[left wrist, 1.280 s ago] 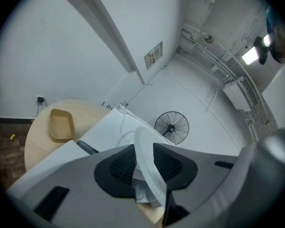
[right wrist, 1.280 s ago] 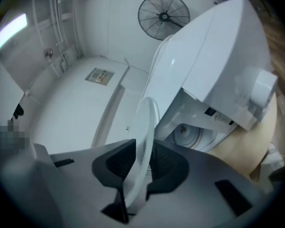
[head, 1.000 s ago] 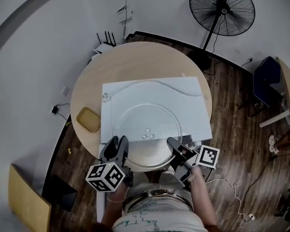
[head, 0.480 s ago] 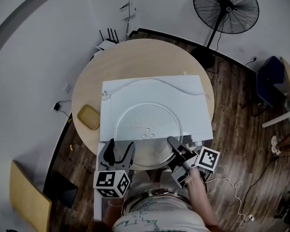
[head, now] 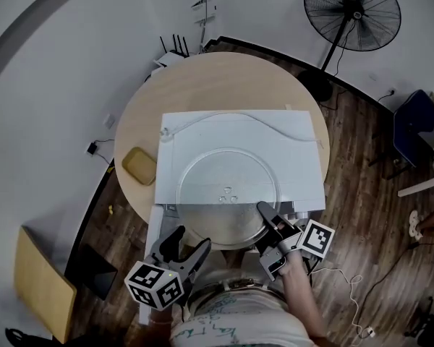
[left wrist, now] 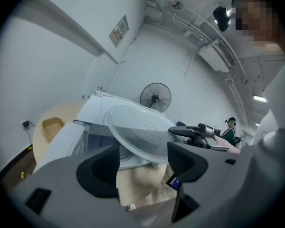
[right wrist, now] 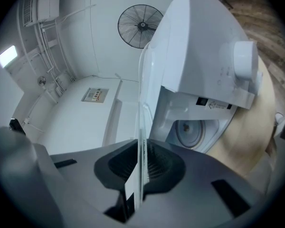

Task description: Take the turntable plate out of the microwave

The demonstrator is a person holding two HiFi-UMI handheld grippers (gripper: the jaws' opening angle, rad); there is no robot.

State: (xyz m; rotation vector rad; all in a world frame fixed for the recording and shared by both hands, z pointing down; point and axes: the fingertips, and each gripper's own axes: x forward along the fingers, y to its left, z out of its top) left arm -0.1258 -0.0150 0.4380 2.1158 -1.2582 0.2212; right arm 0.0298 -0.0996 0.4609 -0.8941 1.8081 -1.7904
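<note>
Left gripper [head: 189, 241] is standing wide open and empty, its jaws having just been opening. Right gripper [head: 266, 214] alone is clamping the plate [head: 228, 194] by its rim. The plate is hanging clear of the microwave [head: 202, 125], so removal is judged nearly done. A second ago the left gripper was at the plate's left rim; it is now backing off.

- Left gripper [head: 190, 241]: dark grey moulded jaws, with a marker cube [head: 155, 284] bearing black-and-white squares.
- Right gripper [head: 262, 210]: dark jaws, ribbed pads [right wrist: 157, 167], matching cube.
- Shirt [head: 224, 327]: light, with a greenish scribbled print.
</note>
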